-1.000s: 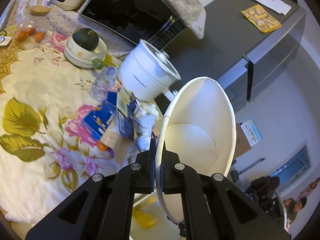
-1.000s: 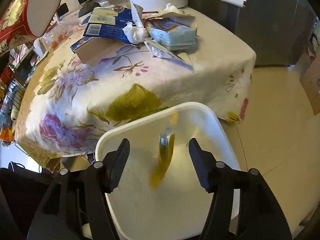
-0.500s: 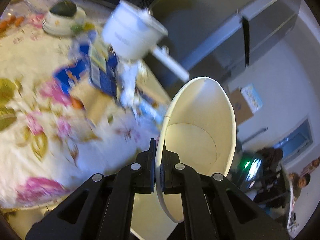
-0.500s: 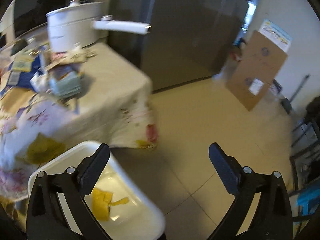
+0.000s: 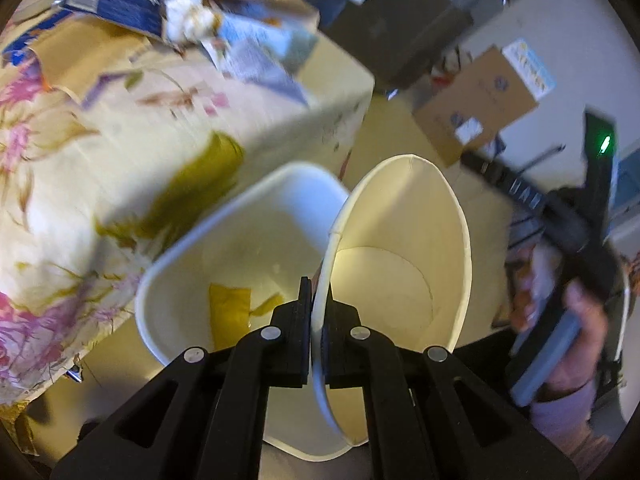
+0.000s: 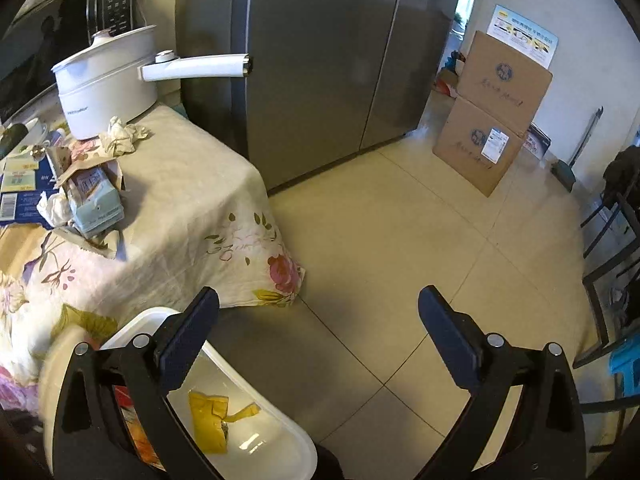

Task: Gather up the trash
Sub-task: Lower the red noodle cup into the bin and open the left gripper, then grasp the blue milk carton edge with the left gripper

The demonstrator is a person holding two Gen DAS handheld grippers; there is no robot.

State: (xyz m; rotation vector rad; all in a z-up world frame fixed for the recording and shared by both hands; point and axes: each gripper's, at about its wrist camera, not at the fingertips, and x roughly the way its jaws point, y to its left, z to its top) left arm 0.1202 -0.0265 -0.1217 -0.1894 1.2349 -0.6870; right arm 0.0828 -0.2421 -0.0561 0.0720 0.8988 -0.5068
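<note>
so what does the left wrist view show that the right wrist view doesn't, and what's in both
Only the left wrist view: the inside of the paper cup, its rim pinched by the shut left gripper, and a person's hand on the other gripper's handle.

Only the right wrist view: the right gripper, jaws just opened wide with nothing between them, the whole white pot, the grey fridge and the stacked cardboard boxes.

Both: the white bin with the yellow wrapper inside, beside the floral tablecloth and its litter.
</note>
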